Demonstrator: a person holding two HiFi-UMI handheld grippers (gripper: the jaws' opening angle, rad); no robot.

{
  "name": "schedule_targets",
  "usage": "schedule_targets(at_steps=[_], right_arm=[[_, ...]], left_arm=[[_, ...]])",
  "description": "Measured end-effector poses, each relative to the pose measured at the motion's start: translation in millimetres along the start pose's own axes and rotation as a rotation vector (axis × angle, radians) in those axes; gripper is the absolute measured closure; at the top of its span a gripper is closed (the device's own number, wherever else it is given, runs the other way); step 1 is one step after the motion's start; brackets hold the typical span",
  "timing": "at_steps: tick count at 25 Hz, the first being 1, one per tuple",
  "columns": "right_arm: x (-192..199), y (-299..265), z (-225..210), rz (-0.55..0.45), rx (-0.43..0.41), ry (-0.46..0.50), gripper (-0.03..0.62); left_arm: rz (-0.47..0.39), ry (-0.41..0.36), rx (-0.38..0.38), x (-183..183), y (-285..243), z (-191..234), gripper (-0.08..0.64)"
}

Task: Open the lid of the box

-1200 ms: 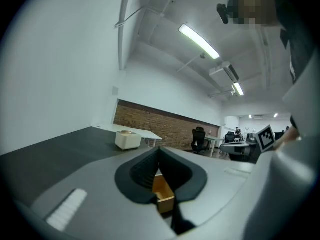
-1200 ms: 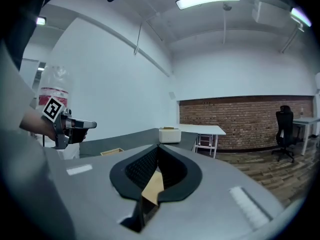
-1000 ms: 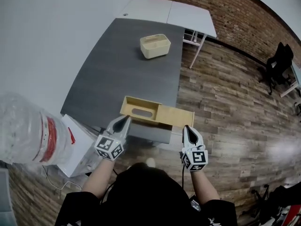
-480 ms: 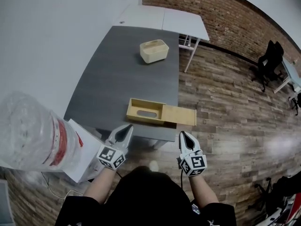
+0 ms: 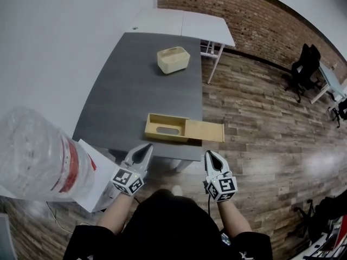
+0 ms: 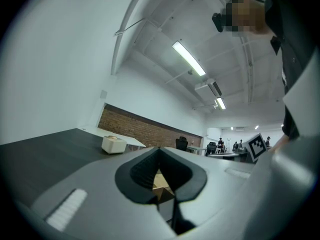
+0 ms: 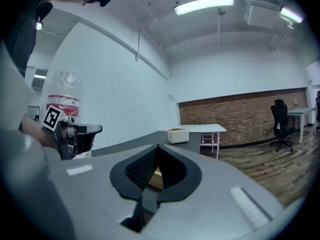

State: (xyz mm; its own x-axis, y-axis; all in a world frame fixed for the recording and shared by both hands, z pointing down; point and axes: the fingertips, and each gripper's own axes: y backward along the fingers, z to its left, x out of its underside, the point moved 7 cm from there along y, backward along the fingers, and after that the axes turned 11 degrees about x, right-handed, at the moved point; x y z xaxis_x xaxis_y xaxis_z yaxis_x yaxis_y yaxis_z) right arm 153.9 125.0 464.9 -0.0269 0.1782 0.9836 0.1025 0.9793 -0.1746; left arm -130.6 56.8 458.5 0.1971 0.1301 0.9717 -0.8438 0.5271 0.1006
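Note:
A light wooden box (image 5: 165, 127) lies near the front edge of the dark grey table (image 5: 135, 85). An oblong slot shows in its top. Its flat lid (image 5: 205, 131) is slid out to the right and overhangs the table's edge. My left gripper (image 5: 145, 148) hangs shut just in front of the table, a little short of the box's left end. My right gripper (image 5: 209, 155) is shut and empty below the lid's right end, apart from it. In both gripper views the pads meet, left gripper (image 6: 159, 149) and right gripper (image 7: 158, 146), with a sliver of the box (image 7: 156, 176) behind them.
A cream basket (image 5: 173, 59) stands at the table's far end, before a white table (image 5: 181, 23). A big clear water bottle (image 5: 38, 153) and a white carton (image 5: 89, 169) sit at my left. Wood floor and an office chair (image 5: 303, 64) lie to the right.
Both grippers have drawn back from the box and lid toward my body, and now hang off the table's front edge. The box and its slid-out lid stay put.

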Motion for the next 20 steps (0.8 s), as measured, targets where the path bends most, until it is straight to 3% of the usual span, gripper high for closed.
schedule_targets(at_steps=[20], right_arm=[[8.8,-1.6,2.0,0.033,-0.011,0.017,0.591]], left_arm=[[0.059,0.02,0.016,10.6,-1.1,-3.4,0.56]])
